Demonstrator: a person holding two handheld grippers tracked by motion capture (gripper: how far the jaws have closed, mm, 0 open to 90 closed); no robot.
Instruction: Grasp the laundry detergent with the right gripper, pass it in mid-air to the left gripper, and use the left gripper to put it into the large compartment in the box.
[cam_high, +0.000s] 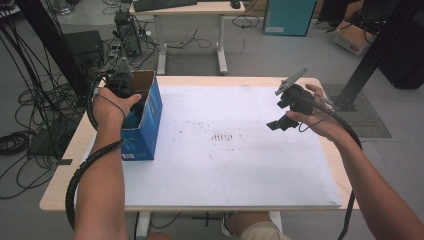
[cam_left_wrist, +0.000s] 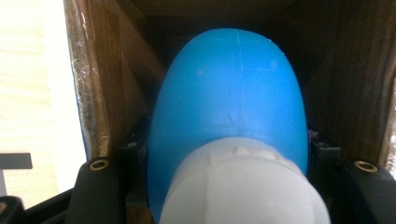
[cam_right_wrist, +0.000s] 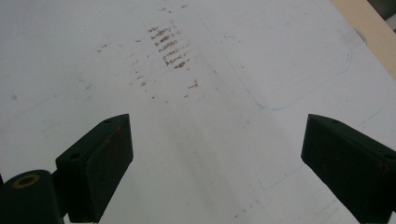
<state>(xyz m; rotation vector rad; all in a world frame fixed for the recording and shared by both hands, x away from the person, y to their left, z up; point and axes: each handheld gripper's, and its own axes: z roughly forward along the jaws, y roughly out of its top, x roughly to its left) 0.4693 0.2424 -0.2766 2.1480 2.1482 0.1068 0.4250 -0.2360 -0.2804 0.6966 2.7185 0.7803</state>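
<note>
We see left gripper fingers clenched on blue bottle, white cap toward camera, long axis pointing down into cardboard box; right gripper fingers released above worktop.

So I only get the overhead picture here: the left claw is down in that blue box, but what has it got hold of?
Observer: A blue bottle with a white cap, clamped between the left claw.
Operator: What is the box like inside?
Observer: The box has plain brown cardboard walls.
Operator: And the other claw?
Observer: The right claw stands wide open with nothing between it, pointed down at the white mat near some rusty smudges.
</note>
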